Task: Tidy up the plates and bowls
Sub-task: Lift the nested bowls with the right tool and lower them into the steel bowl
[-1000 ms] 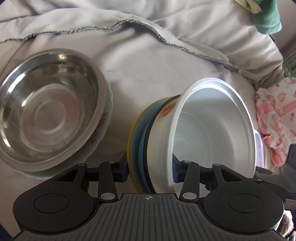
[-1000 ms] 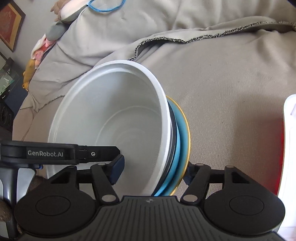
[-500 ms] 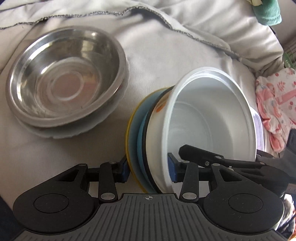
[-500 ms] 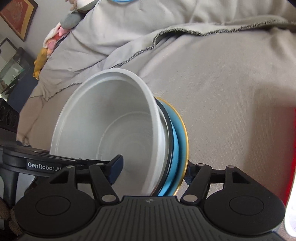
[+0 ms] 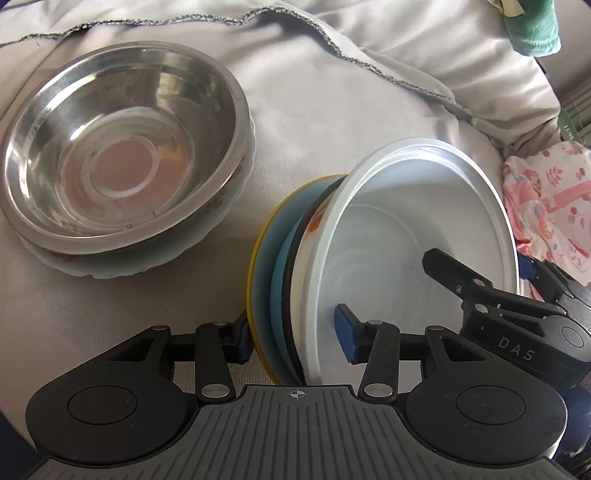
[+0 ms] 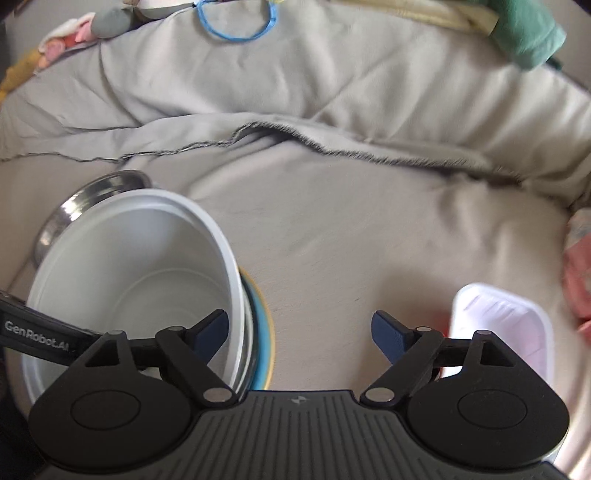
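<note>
A white bowl (image 5: 406,236) nests in a black-rimmed dish, a blue plate and a yellow plate (image 5: 258,280), and the stack stands tilted on edge on the grey bedcover. My left gripper (image 5: 293,339) has one pad on the yellow plate and the other inside the white bowl; its jaws are opening slightly but still bear the stack. My right gripper (image 6: 299,330) is opening wide. Its left finger (image 6: 212,328) is inside the white bowl (image 6: 129,280), clear of the wall. A steel bowl (image 5: 118,151) rests on a white plate (image 5: 110,269) to the left.
A white plastic container (image 6: 498,332) lies right of the right gripper. Pink patterned cloth (image 5: 546,206) and green cloth (image 5: 532,33) sit at the right edge. A folded blanket hem (image 6: 332,147) crosses behind, and a blue ring (image 6: 236,22) lies far back.
The right gripper's jaws have spread off the stack's rim, and it has lifted and turned. Its fingers have come into the left wrist view at the bowl. The stack stays tilted in the left gripper.
</note>
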A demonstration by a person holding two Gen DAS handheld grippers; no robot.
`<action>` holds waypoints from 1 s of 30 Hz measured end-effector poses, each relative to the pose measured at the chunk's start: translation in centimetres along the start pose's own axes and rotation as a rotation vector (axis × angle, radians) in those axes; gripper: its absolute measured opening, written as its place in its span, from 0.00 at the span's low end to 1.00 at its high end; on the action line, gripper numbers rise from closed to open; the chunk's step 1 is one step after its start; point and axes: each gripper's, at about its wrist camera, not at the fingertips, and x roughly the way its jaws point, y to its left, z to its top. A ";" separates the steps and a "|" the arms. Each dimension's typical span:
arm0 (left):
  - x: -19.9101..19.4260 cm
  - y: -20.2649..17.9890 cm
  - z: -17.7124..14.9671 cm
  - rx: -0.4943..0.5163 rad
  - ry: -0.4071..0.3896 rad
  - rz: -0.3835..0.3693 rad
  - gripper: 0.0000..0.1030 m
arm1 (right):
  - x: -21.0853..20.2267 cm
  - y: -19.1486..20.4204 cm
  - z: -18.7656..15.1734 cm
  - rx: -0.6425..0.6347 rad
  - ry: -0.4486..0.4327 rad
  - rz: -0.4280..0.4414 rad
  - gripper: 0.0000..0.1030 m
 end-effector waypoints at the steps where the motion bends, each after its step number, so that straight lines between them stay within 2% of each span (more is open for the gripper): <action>1: -0.1 0.3 0.0 0.002 0.001 -0.009 0.45 | -0.1 0.0 0.2 0.007 0.006 -0.001 0.89; 2: 0.0 0.4 0.1 0.004 0.002 -0.016 0.44 | 0.0 -0.2 0.3 0.026 0.028 0.030 0.90; 4: 0.0 0.6 0.2 0.011 0.004 -0.026 0.42 | 0.8 -1.2 0.4 0.113 0.116 0.154 0.90; 7: -0.6 0.8 0.1 0.020 -0.010 -0.039 0.41 | 2.8 -3.3 -0.5 0.328 0.225 0.306 0.86; 9: -1.0 1.0 0.1 0.020 -0.021 -0.053 0.42 | 3.9 -3.9 -1.1 0.401 0.275 0.339 0.55; 11: -1.1 1.1 0.1 0.028 -0.024 -0.057 0.42 | 4.4 -4.0 -1.6 0.434 0.309 0.388 0.54; 17: -1.1 1.8 0.0 0.024 -0.023 -0.072 0.42 | 4.3 -2.1 -2.0 0.400 0.343 0.415 0.56; 21: -1.4 1.9 -0.2 0.029 -0.026 -0.075 0.42 | 3.7 -1.2 -1.9 0.364 0.336 0.383 0.56; 23: -1.8 1.8 -0.6 0.045 -0.030 -0.064 0.42 | 3.6 -1.0 -1.7 0.367 0.340 0.376 0.57; 27: -3.0 0.8 -1.7 0.100 -0.022 0.006 0.44 | 2.6 -0.1 -2.0 0.352 0.350 0.375 0.57; 30: -3.2 1.2 -2.1 0.097 -0.006 0.001 0.44 | 2.2 0.3 -2.6 0.334 0.358 0.409 0.57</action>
